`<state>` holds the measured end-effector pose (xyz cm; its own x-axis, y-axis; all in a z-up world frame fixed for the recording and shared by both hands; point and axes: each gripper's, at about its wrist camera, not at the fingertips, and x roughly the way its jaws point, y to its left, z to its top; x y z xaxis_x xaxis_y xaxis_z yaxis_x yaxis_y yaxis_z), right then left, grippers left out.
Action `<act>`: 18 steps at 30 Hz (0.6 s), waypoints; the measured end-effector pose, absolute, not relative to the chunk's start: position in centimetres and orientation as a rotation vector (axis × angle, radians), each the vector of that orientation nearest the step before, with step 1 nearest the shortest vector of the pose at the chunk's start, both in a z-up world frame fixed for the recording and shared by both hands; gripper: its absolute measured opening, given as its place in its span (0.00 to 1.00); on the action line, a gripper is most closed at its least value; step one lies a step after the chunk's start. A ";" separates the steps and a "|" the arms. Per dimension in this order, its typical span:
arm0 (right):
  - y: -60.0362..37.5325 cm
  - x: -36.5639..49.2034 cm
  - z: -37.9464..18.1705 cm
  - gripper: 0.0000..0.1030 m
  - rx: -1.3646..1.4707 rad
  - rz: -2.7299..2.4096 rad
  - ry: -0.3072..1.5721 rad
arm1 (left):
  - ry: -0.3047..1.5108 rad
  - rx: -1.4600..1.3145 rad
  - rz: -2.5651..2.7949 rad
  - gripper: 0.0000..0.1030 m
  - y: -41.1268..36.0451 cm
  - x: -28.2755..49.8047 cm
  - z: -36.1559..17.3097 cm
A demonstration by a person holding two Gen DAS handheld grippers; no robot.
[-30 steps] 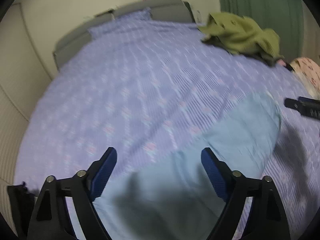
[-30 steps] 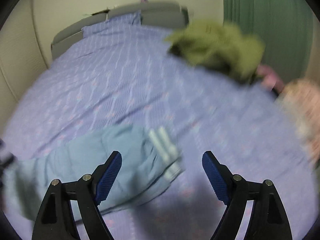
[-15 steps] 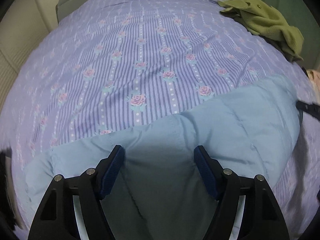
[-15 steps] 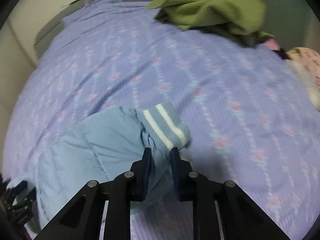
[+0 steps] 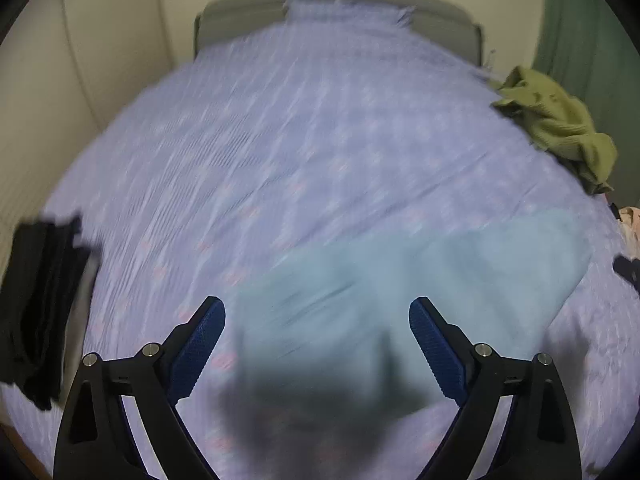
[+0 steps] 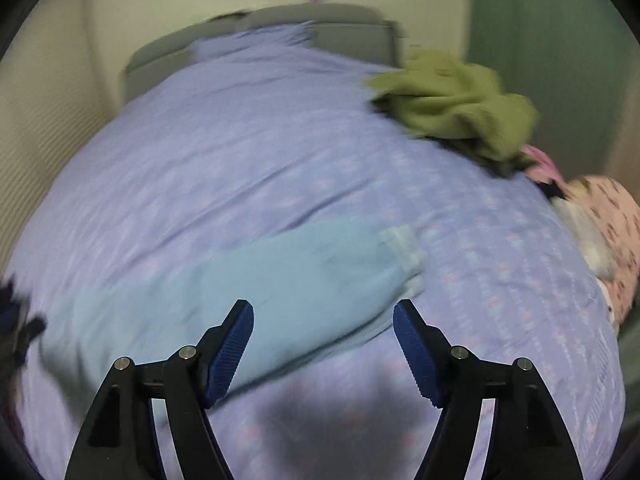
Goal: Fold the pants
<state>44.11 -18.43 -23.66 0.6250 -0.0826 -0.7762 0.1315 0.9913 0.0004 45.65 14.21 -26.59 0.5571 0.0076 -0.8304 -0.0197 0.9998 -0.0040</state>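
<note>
The light blue pants (image 5: 400, 280) lie folded flat on the purple flowered bedspread (image 5: 280, 152). In the right wrist view the pants (image 6: 260, 292) run from lower left to a striped white cuff (image 6: 404, 244) at the right end. My left gripper (image 5: 316, 334) is open and empty, raised above the near part of the pants. My right gripper (image 6: 322, 340) is open and empty, above the pants' near edge. Both views are motion-blurred.
A green sweater (image 6: 456, 100) lies in a heap at the far right of the bed, also in the left wrist view (image 5: 560, 124). Pink patterned cloth (image 6: 612, 220) lies at the right edge. Dark folded clothes (image 5: 40, 300) sit at the left edge. A grey headboard (image 5: 340, 12) stands behind.
My right gripper was shut on the pants near the cuff half a second ago and has opened and let go. Both grippers have lifted and pulled back from the pants.
</note>
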 end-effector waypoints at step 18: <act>-9.2 41.1 -31.6 0.69 0.179 0.168 1.159 | 1.157 -0.158 -0.011 0.32 17.6 48.4 -33.9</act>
<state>41.14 -9.22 -31.58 0.3907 0.2236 -0.8929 -0.0389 0.9732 0.2267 48.42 17.65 -33.87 0.4034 -0.0899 -0.9106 -0.0730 0.9888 -0.1299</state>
